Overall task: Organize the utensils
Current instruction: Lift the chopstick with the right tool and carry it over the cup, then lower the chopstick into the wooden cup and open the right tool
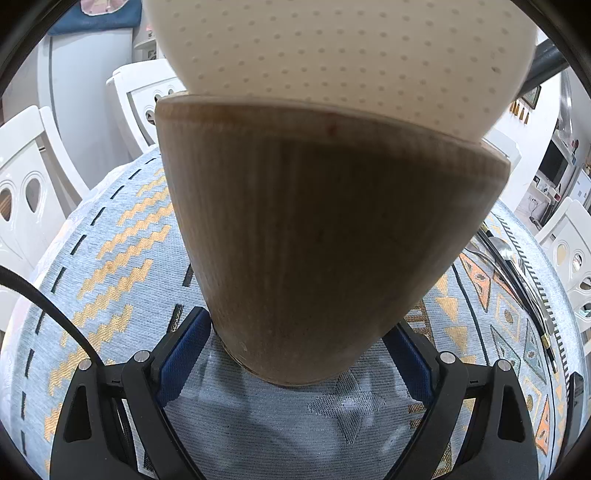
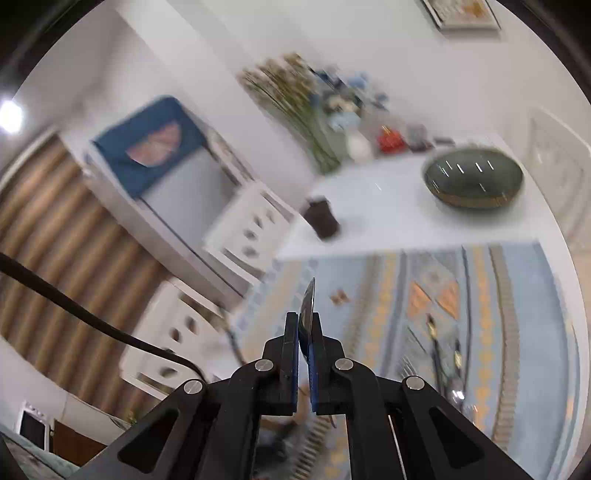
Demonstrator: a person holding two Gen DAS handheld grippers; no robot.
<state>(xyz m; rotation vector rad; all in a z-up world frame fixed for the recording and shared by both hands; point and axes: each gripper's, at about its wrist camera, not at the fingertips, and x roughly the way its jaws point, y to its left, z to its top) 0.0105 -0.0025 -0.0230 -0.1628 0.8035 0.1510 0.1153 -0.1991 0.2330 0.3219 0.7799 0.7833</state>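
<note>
Plainly unlabelled, wooden holder (image 1: pixel 314 236) sits clamped in left gripper (image 1: pixel 299 354).

A home dining room, its table laid with a patterned cloth

White carved chairs (image 1: pixel 26 192) ring a table under a blue and orange woven cloth (image 1: pixel 122 258); across the room a white sideboard (image 2: pixel 388 206) bears a dark bowl (image 2: pixel 472 179), dried flowers (image 2: pixel 291 96) and small ornaments, a framed picture (image 2: pixel 461 13) hangs on the wall above, striped curtains (image 2: pixel 66 236) cover one side, and a fridge (image 1: pixel 85 110) stands draped with a blue cover (image 1: pixel 99 18)
</note>
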